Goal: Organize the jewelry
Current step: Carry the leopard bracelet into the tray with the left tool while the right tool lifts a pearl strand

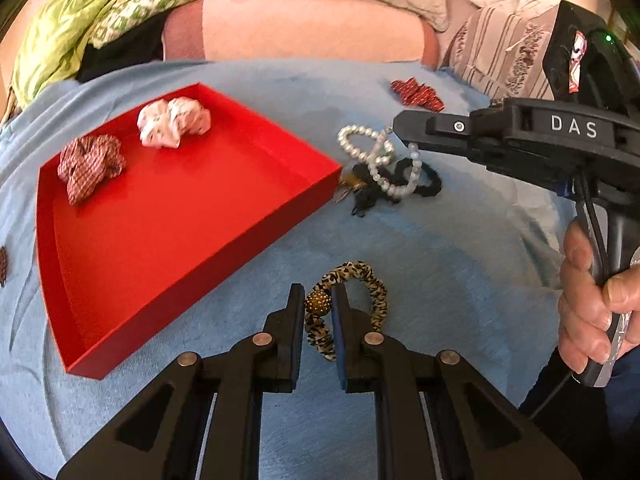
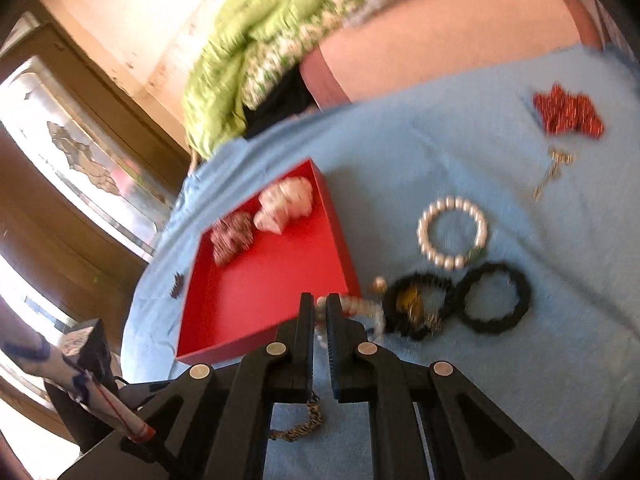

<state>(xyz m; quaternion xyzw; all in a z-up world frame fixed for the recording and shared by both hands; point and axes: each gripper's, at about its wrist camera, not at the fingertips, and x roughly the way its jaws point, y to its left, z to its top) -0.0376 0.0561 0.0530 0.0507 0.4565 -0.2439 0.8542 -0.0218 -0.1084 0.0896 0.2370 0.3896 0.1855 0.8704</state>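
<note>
A red tray [image 1: 168, 240] lies on the blue cloth and holds a white scrunchie [image 1: 174, 122] and a red checked scrunchie [image 1: 90, 166]. My left gripper [image 1: 318, 300] is shut on a leopard-print bracelet [image 1: 360, 292] with a gold bead, low over the cloth. My right gripper [image 2: 319, 306] is shut on a pearl bracelet [image 2: 356, 306], lifted just right of the tray [image 2: 264, 280]; it also shows in the left wrist view [image 1: 394, 128] with pearls [image 1: 384, 168] hanging from it. A second pearl bracelet [image 2: 452, 236] lies flat on the cloth.
Black hair ties [image 2: 494, 298] and a black piece with a gold ornament [image 2: 416, 304] lie right of the tray. A red sparkly scrunchie [image 2: 568, 114] and a gold chain piece [image 2: 554, 172] lie further back. A small dark item [image 2: 176, 286] lies left of the tray. Bedding piles behind.
</note>
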